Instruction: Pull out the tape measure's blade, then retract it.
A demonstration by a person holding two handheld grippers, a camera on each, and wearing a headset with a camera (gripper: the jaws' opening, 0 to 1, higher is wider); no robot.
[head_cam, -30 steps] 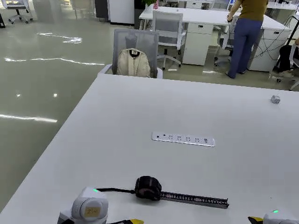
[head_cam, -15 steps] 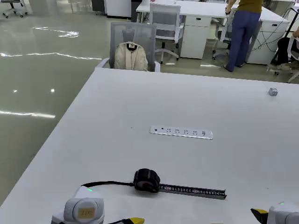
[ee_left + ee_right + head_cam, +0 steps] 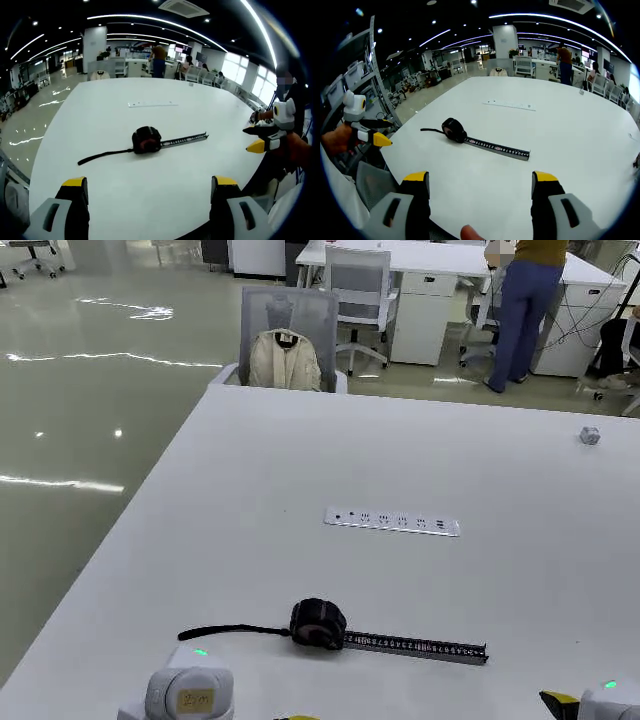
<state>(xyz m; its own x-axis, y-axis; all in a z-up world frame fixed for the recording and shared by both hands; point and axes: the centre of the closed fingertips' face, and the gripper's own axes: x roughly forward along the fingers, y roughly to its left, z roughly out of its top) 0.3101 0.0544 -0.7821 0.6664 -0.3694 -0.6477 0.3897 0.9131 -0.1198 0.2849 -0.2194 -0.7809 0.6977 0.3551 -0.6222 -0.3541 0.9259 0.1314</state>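
I count one black round tape measure (image 3: 318, 623) lying on the white table (image 3: 250, 500). Its one dark blade (image 3: 415, 647) lies extended flat to the right, and one black strap (image 3: 230, 632) trails left. My two tools, the left gripper (image 3: 150, 182) and the right gripper (image 3: 480, 176), both stand with jaws wide and hold nothing, apart from the tape. One white power strip (image 3: 392, 522) lies beyond.

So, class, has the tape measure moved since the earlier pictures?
No. The tape measure lies just as before, below the power strip; the camera shifted.
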